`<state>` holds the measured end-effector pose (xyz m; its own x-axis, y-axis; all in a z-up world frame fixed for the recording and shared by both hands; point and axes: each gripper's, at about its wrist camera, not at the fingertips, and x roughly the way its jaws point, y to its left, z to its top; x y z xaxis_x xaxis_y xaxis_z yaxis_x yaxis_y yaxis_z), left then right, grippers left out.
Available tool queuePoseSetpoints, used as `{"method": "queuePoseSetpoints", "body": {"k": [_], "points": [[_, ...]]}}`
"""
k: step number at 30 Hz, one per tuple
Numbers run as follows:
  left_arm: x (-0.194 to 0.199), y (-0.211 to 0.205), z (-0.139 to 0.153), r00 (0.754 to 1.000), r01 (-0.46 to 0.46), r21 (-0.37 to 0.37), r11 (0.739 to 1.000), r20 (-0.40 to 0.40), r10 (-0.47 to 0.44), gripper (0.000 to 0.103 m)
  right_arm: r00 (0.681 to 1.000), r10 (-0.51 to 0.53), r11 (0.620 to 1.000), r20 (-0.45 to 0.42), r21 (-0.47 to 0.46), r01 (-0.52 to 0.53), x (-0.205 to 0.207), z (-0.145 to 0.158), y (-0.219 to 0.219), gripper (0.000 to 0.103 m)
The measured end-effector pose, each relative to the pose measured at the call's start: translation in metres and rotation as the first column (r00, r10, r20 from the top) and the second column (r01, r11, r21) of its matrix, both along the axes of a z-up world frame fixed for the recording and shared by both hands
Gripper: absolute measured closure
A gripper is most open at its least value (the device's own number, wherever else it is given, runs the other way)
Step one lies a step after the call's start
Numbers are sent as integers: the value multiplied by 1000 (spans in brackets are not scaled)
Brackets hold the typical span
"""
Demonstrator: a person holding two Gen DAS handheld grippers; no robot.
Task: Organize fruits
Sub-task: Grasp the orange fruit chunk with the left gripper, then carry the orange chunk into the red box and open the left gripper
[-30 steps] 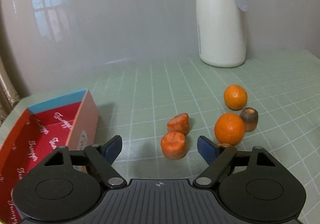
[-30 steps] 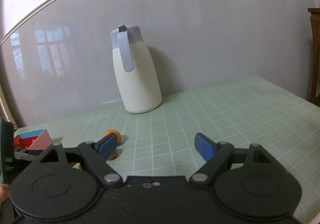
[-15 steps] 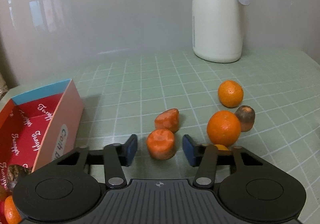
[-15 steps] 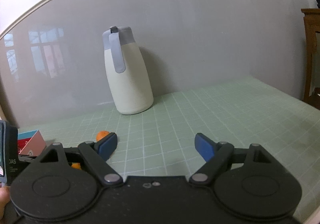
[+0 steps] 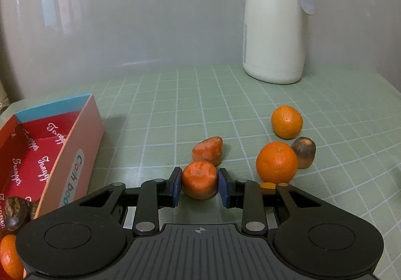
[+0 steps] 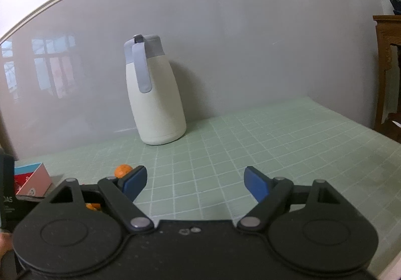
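In the left wrist view my left gripper (image 5: 199,186) is closing its jaws on a stubby orange carrot piece (image 5: 199,181) that rests on the green gridded mat; both blue pads touch its sides. A second carrot piece (image 5: 208,151) lies just behind it. To the right are two tangerines (image 5: 277,162) (image 5: 287,121) and a brown, darkened chunk (image 5: 303,152). A red box (image 5: 75,154) stands open at the left, with dark brown fruit (image 5: 12,212) and a tangerine (image 5: 10,260) inside. My right gripper (image 6: 195,183) hovers open over bare mat with nothing between its fingers.
A tall cream jug (image 5: 275,29) with a grey lid and handle stands at the back against the grey wall. In the right wrist view, wooden furniture (image 6: 387,54) stands past the table's right edge. A small orange bit (image 5: 268,184) peeks from behind my left gripper's right finger.
My left gripper's jaws have come in from wide apart until the pads touch the near carrot piece. The right gripper has stayed open and in place.
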<state>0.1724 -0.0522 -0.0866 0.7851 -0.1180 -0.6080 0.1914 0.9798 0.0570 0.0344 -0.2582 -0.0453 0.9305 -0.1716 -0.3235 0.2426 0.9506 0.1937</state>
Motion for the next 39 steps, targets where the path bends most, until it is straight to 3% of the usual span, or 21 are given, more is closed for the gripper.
{"method": "queuePoseSetpoints", "body": {"k": [10, 18, 30, 39], "points": [[-21, 20, 32, 993, -41, -7, 999, 113, 41, 72, 1000, -3, 1000, -9, -22, 2, 5, -1, 8, 19], [-34, 74, 53, 971, -156, 2, 988, 181, 153, 72, 999, 34, 999, -11, -32, -34, 10, -1, 22, 19], [-36, 176, 33, 917, -387, 13, 922, 111, 383, 72, 994, 107, 993, -25, -55, -108, 24, -1, 52, 19], [-42, 195, 14, 903, -426, 24, 904, 71, 423, 72, 989, 146, 987, -36, -67, -149, 30, -3, 73, 19]]}}
